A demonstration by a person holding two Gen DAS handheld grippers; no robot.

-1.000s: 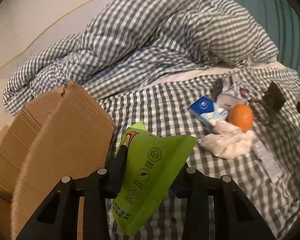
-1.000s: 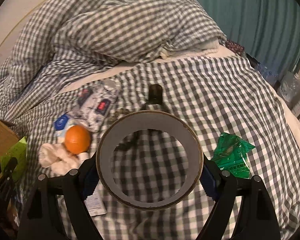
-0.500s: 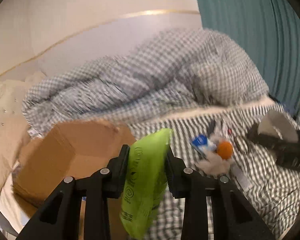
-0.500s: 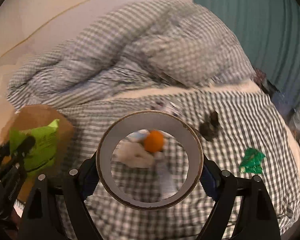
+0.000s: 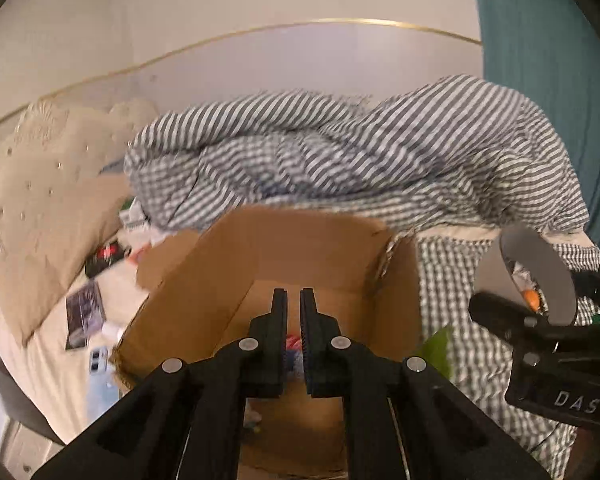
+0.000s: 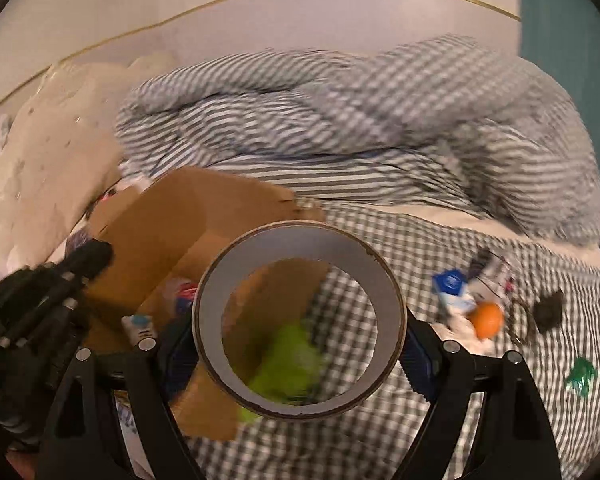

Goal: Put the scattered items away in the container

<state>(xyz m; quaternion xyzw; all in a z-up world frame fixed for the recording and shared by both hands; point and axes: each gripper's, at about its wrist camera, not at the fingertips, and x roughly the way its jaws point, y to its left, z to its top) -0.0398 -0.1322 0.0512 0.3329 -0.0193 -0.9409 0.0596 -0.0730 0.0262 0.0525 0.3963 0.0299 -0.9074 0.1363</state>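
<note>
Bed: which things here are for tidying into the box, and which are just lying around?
For the job: cardboard box, tape roll, light green packet, orange, blue tissue pack, dark green wrapper.
Just lying about: checked duvet, beige cushion, teal curtain.

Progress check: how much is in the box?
A few items lie in the cardboard box. The left gripper has just been closing its jaws, empty; the green packet looks outside the box. The right gripper holds the tape roll. Orange, blue packet and dark-green wrapper remain on the bed.
</note>
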